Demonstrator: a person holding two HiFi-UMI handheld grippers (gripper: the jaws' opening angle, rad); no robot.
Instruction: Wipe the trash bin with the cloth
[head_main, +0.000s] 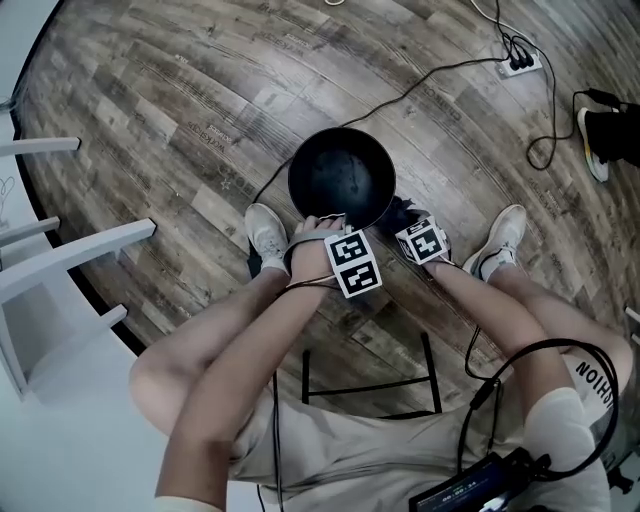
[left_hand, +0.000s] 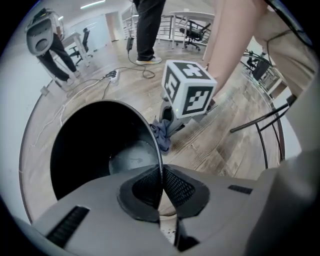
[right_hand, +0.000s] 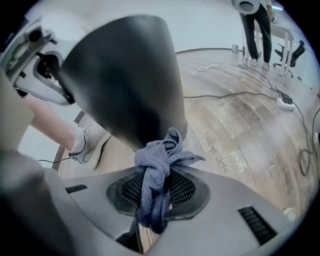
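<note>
The black trash bin stands on the wood floor between the person's feet. My left gripper is shut on the bin's near rim; in the left gripper view the thin rim runs straight into the closed jaws. My right gripper is at the bin's right side, shut on a blue-grey cloth. The bunched cloth presses against the lower outside wall of the bin. From the left gripper view the cloth shows beside the bin, under the right gripper's marker cube.
White furniture legs stand at the left. A power strip and cables lie at the far right. A black metal frame sits under the person. White shoes flank the bin. Other people stand in the background.
</note>
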